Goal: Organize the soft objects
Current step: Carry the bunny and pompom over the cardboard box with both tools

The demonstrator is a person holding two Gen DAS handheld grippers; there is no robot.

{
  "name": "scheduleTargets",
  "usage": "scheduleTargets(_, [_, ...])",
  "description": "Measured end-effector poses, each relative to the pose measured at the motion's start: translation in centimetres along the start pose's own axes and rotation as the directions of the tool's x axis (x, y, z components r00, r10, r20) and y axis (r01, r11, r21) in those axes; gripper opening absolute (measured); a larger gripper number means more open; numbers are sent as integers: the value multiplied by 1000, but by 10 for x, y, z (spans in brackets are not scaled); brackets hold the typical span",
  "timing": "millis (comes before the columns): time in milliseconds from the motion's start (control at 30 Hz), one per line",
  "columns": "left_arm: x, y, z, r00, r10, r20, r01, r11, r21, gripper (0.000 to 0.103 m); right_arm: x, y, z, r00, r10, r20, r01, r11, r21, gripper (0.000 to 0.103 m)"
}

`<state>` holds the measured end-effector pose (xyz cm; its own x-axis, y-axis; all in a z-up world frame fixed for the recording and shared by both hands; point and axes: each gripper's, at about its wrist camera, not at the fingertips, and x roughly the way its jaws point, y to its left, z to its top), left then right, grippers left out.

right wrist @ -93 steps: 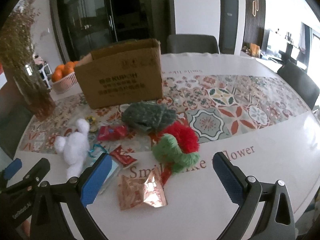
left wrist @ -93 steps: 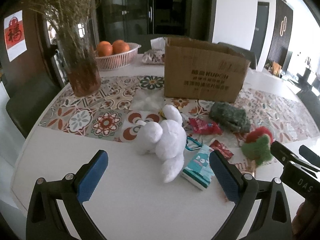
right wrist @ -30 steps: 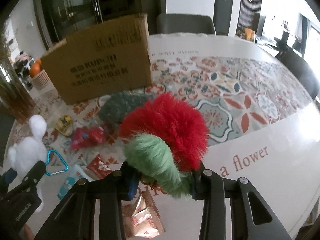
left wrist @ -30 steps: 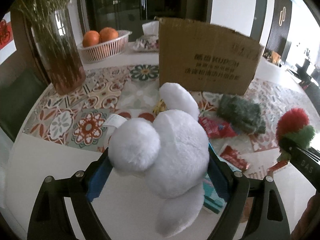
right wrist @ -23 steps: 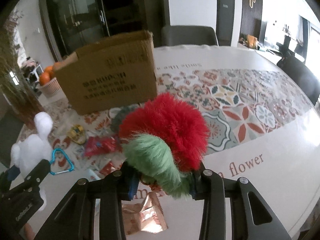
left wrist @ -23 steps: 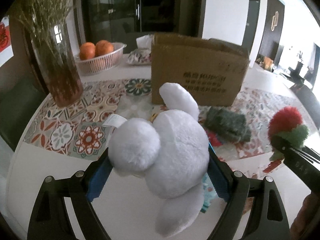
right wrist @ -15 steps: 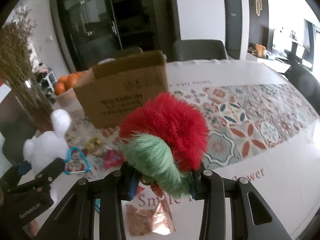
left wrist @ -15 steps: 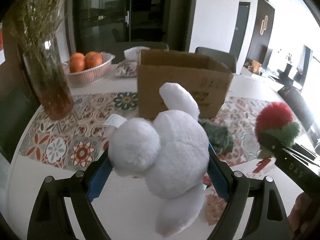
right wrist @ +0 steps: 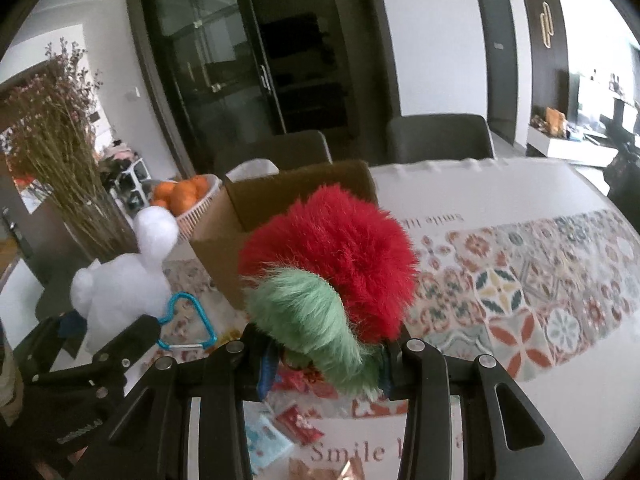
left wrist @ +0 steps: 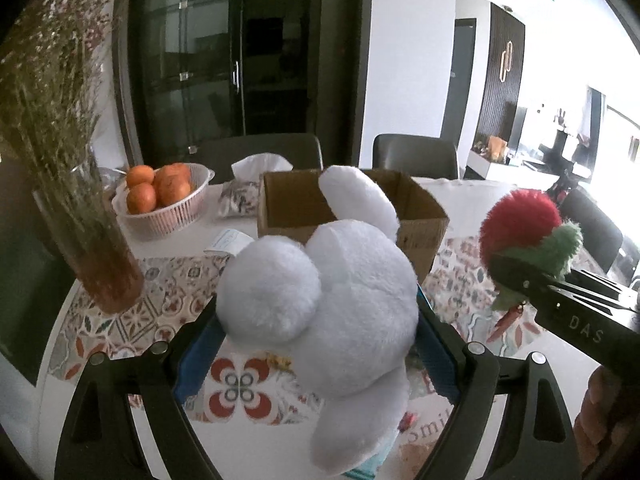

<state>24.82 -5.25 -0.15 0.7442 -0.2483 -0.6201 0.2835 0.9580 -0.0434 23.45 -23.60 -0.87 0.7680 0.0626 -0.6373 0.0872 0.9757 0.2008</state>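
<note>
A white plush rabbit is pinched between the blue pads of the left claw and is held above the table. Ahead of this claw and to its left, a vase of dried flowers and a basket of oranges are seen. Directly ahead of it, an open cardboard box is placed on the table. To the right, a red and green fuzzy toy is clamped in the right claw, just short of the box. A blue heart-shaped clip is suspended from the rabbit. Small packets are seen on the table beneath the right claw.
</note>
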Motion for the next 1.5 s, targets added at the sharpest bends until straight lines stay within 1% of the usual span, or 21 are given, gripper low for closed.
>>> scheduleTargets(133, [7,3,18,1000,8,10,-8,1000,15,89,2,5,20,1000,17,14,-16,1000,-16,39])
scheduleTargets(433, [30,7,64,1000,-16,-1,16,998,61,89,14,14,68,999,36,25,-35,998,-53,39])
scheduleTargets(533, [37,8,77,999,-31,-14,32,998,59,89,20,16,85,999,33,31,-31,997,-67,39])
scheduleTargets(667, [50,12,95,999,-44,-33,45,998,52,89,30,19,105,999,47,17,-45,996,-76,39])
scheduleTargets(733, [57,14,103,998,-50,-44,52,997,50,89,40,20,116,999,54,-4,-54,995,-88,40])
scheduleTargets(967, [89,16,122,995,-43,-87,49,996,69,89,74,15,137,996,55,-71,-62,994,-91,40])
scheduleTargets(1167, [118,16,134,993,-50,-107,58,996,69,89,110,9,148,985,66,-158,-79,994,-79,40])
scheduleTargets(1233, [127,15,134,992,-53,-113,61,996,71,89,121,8,153,981,67,-180,-82,994,-79,40])
scheduleTargets(1333, [147,13,135,986,-75,-152,87,994,73,89,134,3,153,976,65,-207,-82,994,-74,40])
scheduleTargets(1500, [172,10,129,979,-66,-195,83,994,77,89,161,-3,151,961,75,-265,-92,994,-51,40])
